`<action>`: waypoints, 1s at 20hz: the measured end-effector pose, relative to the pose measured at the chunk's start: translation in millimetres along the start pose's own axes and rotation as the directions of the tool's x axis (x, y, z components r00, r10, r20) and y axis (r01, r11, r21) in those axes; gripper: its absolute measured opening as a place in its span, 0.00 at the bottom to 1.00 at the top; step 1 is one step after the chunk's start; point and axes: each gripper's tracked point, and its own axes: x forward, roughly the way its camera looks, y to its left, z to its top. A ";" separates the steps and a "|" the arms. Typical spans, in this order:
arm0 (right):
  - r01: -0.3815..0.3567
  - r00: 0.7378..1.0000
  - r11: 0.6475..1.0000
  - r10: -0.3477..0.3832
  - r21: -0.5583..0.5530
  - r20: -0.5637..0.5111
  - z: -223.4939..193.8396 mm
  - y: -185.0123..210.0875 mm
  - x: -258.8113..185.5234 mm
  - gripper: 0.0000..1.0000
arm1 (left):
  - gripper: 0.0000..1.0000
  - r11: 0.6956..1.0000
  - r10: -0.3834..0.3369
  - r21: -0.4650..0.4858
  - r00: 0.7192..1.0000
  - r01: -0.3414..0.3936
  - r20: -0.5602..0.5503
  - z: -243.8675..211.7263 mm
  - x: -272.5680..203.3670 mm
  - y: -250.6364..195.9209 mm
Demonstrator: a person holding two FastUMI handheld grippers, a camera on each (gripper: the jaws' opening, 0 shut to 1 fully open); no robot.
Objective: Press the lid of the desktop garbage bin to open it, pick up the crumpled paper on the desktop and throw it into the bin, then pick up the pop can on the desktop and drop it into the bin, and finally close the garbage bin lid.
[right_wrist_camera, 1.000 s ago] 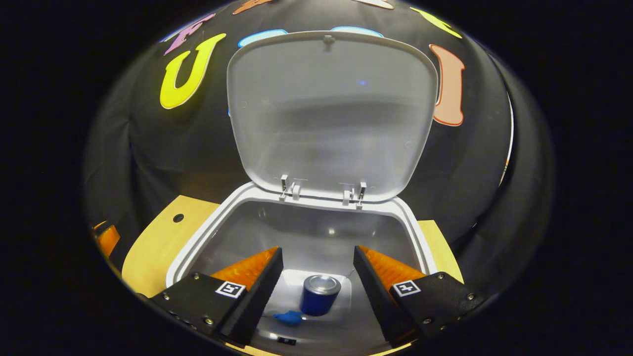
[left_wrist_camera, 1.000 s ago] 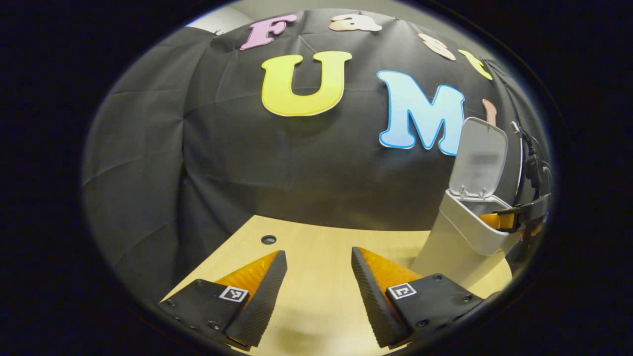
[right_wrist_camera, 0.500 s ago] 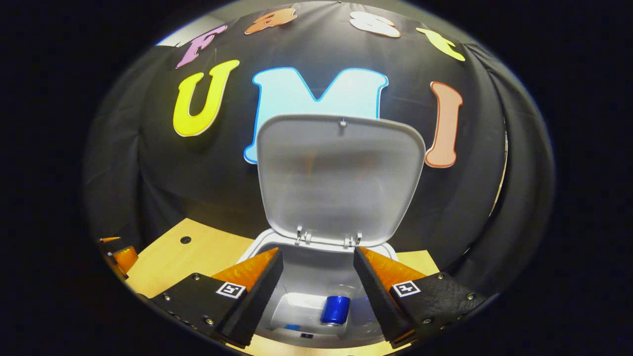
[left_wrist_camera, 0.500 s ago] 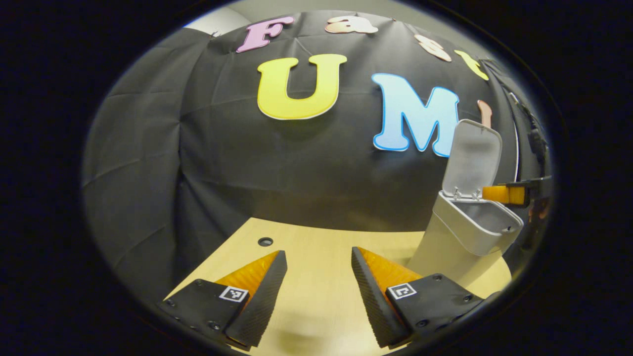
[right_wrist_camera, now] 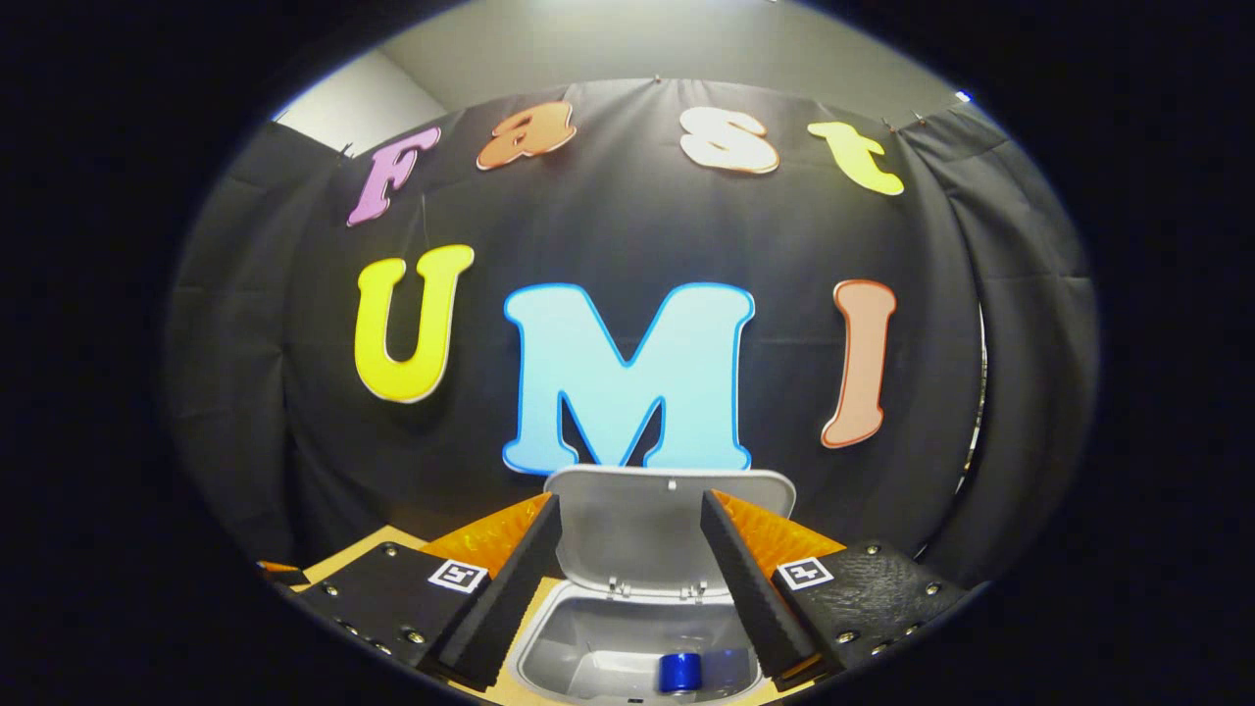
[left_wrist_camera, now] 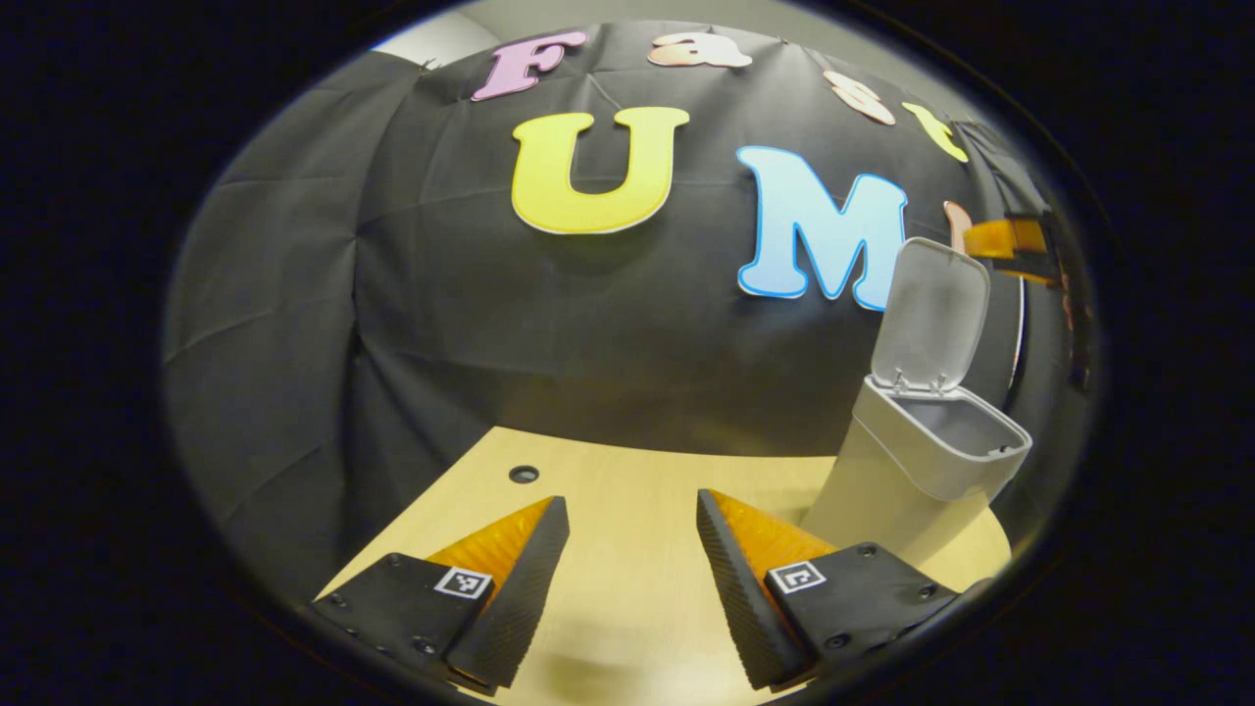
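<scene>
Right claw (right_wrist_camera: 627,579) higher over wooden desktop (left_wrist_camera: 627,490)

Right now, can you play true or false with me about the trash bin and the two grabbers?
1. The bin has its lid standing open. True.
2. The pop can is lying on the desk. False: it sits inside the bin.
3. The right gripper is squeezing the lid. False: its jaws are open and hold nothing.
4. The left gripper is open above the desk. True.
5. The bin stands on the desk. True.
</scene>
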 end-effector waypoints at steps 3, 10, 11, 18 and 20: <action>0.016 0.998 1.000 -0.015 -0.009 0.064 28.6 -4.8 6.6 0.92 | 0.87 1.000 0.005 -0.005 1.000 -0.005 0.001 -0.4 -1.6 5.9; 0.073 0.996 0.996 -0.070 -0.049 0.055 33.0 -17.4 51.2 0.92 | 0.87 1.000 0.026 -0.018 1.000 -0.026 -0.001 -4.0 -8.3 21.7; 0.078 0.996 0.996 -0.076 -0.050 0.042 27.8 -17.9 59.6 0.92 | 0.87 0.999 0.029 -0.017 1.000 -0.029 -0.002 -4.0 -10.7 24.3; 0.082 0.995 0.996 -0.084 -0.020 -0.061 -7.5 -25.8 84.5 0.92 | 0.87 0.998 0.060 0.009 0.998 -0.060 0.001 -1.1 -18.6 42.4; 0.080 0.995 0.997 -0.081 -0.011 -0.057 -8.4 -26.2 79.8 0.92 | 0.85 0.998 0.059 0.013 0.998 -0.059 0.004 0.0 -18.8 41.6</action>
